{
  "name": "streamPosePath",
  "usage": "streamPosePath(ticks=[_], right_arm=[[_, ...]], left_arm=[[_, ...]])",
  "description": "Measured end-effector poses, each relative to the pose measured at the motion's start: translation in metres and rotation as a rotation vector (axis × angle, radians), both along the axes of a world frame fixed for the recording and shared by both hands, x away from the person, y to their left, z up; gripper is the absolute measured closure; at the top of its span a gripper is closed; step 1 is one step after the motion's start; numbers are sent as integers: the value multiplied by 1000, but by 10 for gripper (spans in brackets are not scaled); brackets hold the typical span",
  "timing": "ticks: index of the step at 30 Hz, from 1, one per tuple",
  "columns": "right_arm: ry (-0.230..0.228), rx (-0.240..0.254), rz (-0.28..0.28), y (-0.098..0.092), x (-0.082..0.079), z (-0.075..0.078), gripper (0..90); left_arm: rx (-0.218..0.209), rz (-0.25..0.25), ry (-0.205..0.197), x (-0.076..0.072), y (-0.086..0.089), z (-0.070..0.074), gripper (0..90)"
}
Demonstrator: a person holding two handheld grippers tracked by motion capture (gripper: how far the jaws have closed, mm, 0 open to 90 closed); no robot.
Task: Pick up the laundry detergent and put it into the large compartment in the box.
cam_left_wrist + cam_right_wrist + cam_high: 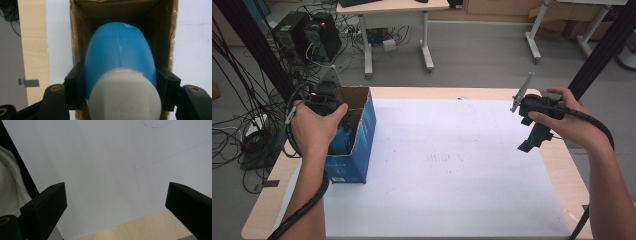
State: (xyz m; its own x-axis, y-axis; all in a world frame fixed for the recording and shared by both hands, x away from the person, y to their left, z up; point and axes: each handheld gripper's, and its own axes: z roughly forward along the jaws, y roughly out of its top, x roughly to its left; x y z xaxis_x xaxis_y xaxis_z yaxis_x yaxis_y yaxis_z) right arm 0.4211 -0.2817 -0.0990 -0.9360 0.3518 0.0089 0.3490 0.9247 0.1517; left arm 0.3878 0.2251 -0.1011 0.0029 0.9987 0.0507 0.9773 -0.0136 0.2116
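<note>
Left gripper, at nine o'clock on the table, clamps a blue bottle inside the cardboard box; right gripper, at three o'clock, jaws wide.

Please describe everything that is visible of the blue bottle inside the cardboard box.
The blue bottle looks like smooth, glossy plastic with a faint seam along its rounded body and a white, faceted cap nearest the camera. It sits partly inside the open box, base pointing inward. The left tongs are shut on it, pressing both sides near the cap.
</note>
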Motion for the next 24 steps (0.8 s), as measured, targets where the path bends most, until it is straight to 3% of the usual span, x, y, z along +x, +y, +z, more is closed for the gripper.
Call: streamPosePath(ticks=[24], right_arm=[[6, 7, -13, -8, -2, -3, 35]], left_arm=[[7, -5, 18, 5, -5, -22, 381]])
